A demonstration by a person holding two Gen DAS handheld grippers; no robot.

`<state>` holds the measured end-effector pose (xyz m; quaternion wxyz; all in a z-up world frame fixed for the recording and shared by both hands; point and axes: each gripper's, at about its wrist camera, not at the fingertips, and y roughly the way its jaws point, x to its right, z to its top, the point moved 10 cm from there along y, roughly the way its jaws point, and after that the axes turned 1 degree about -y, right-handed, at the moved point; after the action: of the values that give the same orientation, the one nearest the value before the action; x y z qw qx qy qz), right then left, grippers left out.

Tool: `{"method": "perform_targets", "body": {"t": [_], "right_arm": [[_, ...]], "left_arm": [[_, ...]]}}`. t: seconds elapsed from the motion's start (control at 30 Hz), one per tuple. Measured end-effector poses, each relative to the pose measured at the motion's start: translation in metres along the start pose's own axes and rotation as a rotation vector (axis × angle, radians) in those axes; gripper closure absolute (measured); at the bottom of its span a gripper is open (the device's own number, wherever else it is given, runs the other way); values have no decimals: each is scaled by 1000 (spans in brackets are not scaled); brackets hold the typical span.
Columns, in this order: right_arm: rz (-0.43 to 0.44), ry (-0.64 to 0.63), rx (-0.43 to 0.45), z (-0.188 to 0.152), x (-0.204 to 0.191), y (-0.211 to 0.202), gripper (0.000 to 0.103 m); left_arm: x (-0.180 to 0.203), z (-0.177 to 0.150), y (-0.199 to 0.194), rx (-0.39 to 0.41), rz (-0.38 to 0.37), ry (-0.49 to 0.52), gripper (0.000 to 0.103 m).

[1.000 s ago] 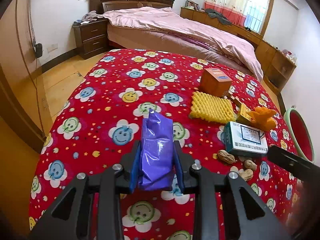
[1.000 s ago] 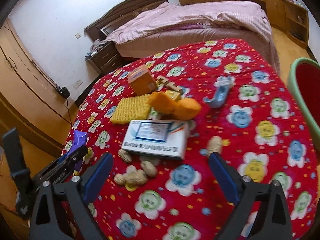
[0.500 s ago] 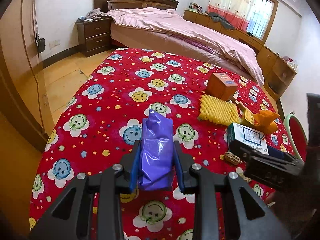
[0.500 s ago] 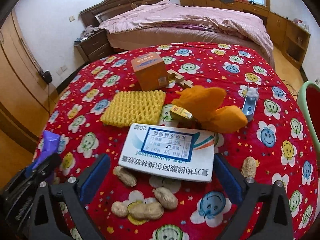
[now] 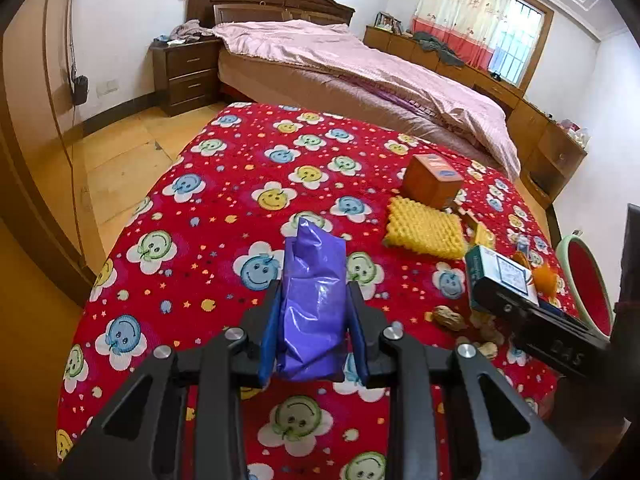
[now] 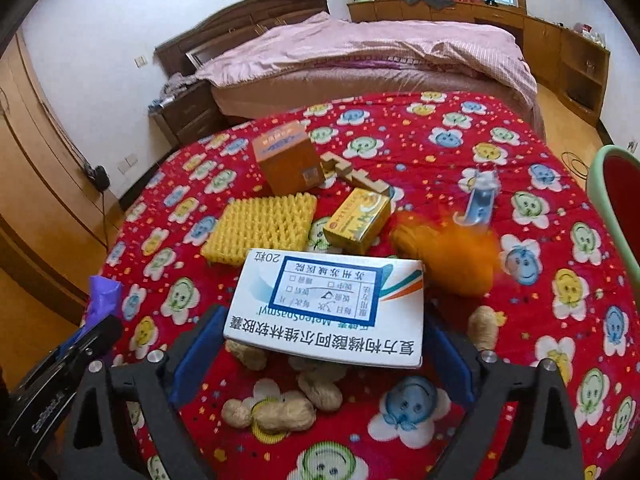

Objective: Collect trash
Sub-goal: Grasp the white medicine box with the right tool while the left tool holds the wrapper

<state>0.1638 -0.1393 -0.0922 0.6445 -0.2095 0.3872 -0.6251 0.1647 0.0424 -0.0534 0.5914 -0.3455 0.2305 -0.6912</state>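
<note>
My left gripper [image 5: 316, 292] is shut on a crumpled purple plastic bag [image 5: 312, 312] and holds it above the red smiley-face tablecloth [image 5: 240, 184]. The bag's tip [image 6: 102, 296] also shows at the left of the right wrist view. My right gripper [image 6: 324, 320] straddles a white medicine box [image 6: 328, 296] with blue print. Its jaws are closing, with a blue pad close beside each end of the box. Several peanuts [image 6: 280, 412] lie under and in front of the box. Orange peel [image 6: 448, 256] lies just right of it.
Beyond the box lie a yellow foam net [image 6: 260, 232], a small yellow carton [image 6: 356, 220], an orange cube box [image 6: 288, 160], a wooden piece [image 6: 352, 172] and a small blue-white item [image 6: 478, 200]. A green-rimmed red bin [image 6: 612, 208] stands at the table's right. A bed stands behind the table.
My right gripper has moved in over the peanuts until the white box sits between its jaws, which have narrowed slightly. The left gripper keeps hold of the purple bag, almost still.
</note>
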Motion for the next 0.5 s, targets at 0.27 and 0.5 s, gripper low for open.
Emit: {"method": "perform_targets", "body": {"t": [0.27, 0.5], "right_arm": [[19, -9, 78, 7, 12, -42, 7], [7, 6, 125, 9, 39, -73, 7]], "left_arm": [[23, 5, -13, 18, -26, 26, 72], [52, 8, -18, 25, -52, 64, 72]]}}
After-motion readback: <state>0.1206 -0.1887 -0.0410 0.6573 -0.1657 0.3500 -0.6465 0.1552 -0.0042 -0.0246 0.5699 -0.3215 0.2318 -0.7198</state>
